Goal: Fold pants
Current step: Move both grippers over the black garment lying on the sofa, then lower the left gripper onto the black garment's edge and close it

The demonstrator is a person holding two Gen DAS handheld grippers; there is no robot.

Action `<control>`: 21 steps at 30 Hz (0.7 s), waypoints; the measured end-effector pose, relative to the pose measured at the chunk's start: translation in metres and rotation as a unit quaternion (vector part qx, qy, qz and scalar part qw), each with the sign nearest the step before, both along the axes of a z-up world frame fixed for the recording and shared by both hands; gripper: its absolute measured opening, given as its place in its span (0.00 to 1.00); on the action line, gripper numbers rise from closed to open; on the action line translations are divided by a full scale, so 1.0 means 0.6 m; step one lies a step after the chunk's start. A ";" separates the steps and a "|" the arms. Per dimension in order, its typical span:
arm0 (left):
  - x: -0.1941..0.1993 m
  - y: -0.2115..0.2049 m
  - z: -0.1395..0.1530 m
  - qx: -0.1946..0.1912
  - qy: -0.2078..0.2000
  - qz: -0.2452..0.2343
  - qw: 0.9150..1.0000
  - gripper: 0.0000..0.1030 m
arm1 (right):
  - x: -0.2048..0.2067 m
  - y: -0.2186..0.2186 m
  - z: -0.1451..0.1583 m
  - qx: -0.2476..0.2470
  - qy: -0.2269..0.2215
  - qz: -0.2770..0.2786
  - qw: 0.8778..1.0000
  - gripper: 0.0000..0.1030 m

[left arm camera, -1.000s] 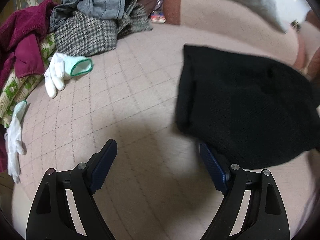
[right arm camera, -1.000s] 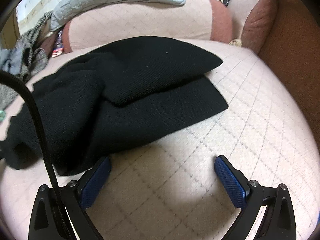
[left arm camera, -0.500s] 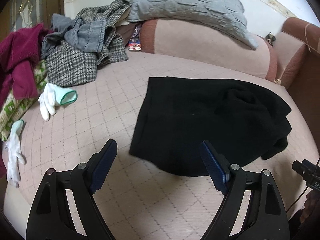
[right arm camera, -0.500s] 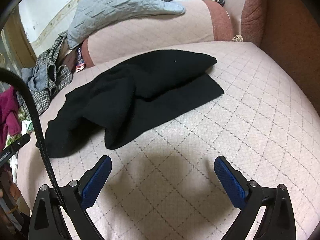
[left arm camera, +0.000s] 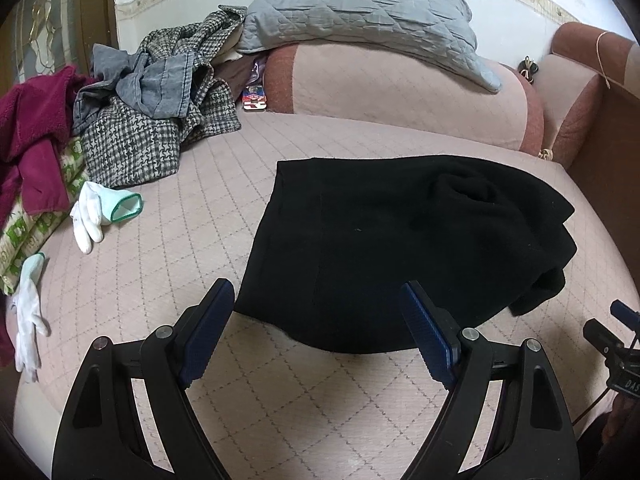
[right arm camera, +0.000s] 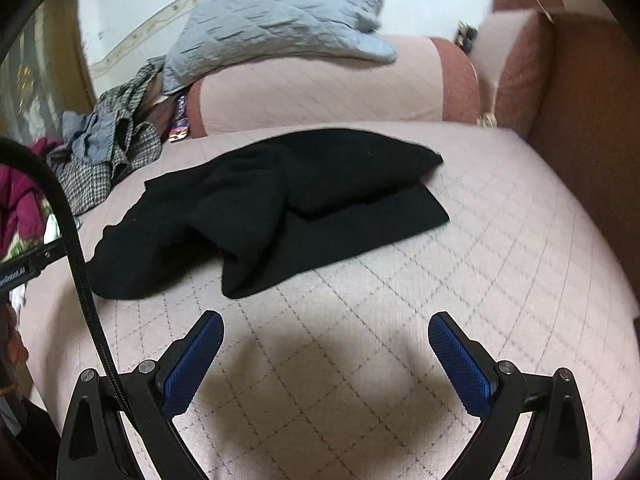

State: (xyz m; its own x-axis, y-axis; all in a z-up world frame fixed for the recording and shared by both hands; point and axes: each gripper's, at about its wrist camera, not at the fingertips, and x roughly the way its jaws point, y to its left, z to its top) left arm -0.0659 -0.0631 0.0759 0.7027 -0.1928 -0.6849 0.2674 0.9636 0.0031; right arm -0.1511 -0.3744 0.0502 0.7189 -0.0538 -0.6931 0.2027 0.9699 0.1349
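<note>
**Left wrist view: pants folded over, both grippers clear**

The black knit pants (left arm camera: pixel 384 248) lie doubled over on the pink quilted bed (left arm camera: pixel 168 240), near its middle. Their left edge looks neat; the right end is bunched, so I judge that squaring remains. The left hand-held gripper (left arm camera: pixel 318 320) and right hand-held gripper (right arm camera: pixel 324 344) are both spread wide, grasping nothing. Only the right wrist view shows the upper layer skewed across the lower; only the left shows two white gloves (left arm camera: pixel 90 216).

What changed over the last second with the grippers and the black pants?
Both grippers backed away: the left gripper and right gripper were at the black pants' near edge, now open and clear of them. The pants stayed folded on the bed cover.
</note>
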 end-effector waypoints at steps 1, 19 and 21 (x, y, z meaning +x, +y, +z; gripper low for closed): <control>0.000 0.000 0.000 0.001 0.000 0.000 1.000 0.83 | 0.001 0.003 0.003 -0.003 -0.002 0.005 1.000 0.99; -0.003 0.001 0.002 0.001 -0.003 0.005 1.000 0.83 | 0.006 0.019 0.016 0.018 -0.012 -0.010 1.000 0.99; -0.001 0.002 0.001 0.001 0.000 0.006 1.000 0.83 | 0.006 0.019 0.013 0.018 -0.010 -0.010 1.000 0.99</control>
State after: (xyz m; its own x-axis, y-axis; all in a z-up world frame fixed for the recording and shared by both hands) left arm -0.0668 -0.0620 0.0762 0.7051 -0.1831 -0.6850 0.2561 0.9666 0.0052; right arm -0.1473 -0.3632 0.0577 0.7311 -0.0432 -0.6809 0.2190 0.9600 0.1743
